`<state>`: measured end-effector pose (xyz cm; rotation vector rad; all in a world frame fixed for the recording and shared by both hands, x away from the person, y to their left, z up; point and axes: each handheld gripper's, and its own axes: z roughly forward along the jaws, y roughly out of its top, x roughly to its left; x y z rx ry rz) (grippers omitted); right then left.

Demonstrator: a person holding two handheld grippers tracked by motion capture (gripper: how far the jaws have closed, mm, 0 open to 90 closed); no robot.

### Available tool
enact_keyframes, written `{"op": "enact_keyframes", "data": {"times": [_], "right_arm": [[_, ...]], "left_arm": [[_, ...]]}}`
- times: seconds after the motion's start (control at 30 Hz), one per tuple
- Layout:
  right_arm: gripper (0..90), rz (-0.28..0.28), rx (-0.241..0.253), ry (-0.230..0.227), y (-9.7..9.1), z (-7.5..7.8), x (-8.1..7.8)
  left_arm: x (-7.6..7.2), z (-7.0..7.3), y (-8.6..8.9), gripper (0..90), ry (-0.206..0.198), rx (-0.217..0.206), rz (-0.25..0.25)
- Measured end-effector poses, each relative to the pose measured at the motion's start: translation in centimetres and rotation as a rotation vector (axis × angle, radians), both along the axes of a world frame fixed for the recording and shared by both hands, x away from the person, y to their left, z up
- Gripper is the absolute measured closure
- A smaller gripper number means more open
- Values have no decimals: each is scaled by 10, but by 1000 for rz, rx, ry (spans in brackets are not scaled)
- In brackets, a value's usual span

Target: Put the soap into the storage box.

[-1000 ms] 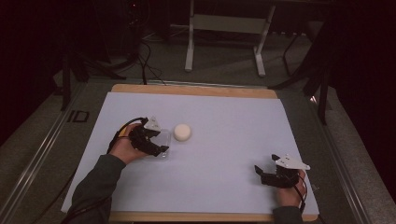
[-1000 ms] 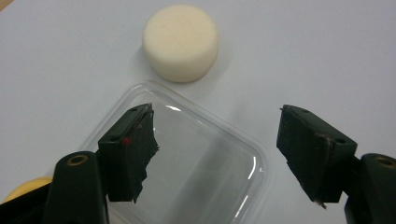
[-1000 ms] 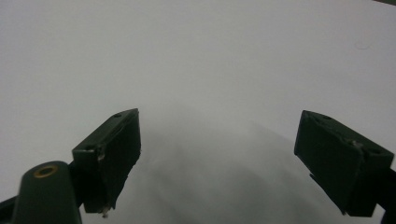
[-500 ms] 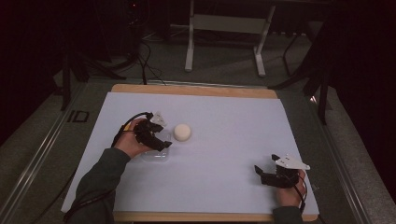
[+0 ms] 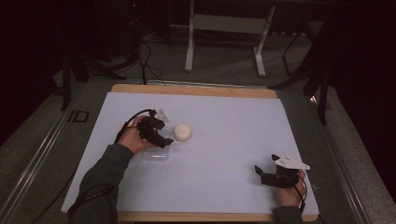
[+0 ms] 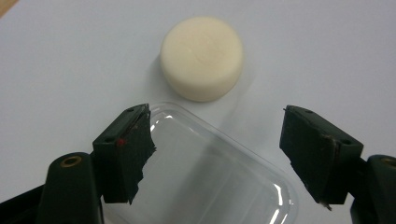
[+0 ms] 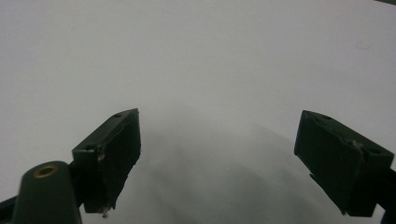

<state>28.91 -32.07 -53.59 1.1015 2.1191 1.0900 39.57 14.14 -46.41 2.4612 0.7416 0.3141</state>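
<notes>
Left tongs (image 6: 215, 154) have just been opening, jaws now wide, poised over the clear plastic lid (image 6: 205, 172) lying on the table (image 5: 224, 140), pads off it. White puck (image 6: 201, 57) just beyond the tips. Right tongs (image 7: 217, 158) wide, nothing between. Step, as I judge: lid released. Next likely needs the puck gripped or covered

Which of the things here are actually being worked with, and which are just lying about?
In use:
- left gripper, jaws open, just been opening
- clear plastic lid under them
- white round block beside it

Just there:
- right gripper, open, idle
- white table cover
- metal stand behind the table
</notes>
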Motion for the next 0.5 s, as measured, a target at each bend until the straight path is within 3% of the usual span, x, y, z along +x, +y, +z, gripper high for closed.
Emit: {"op": "enact_keyframes", "data": {"times": [0.17,0.5], "right_arm": [[145,1,-1,0,0,0,0],[145,3,-1,1,0,0,0]], "left_arm": [[6,-3,-5,251,27,38,15],[14,-5,-13,230,55,51,21]]}}
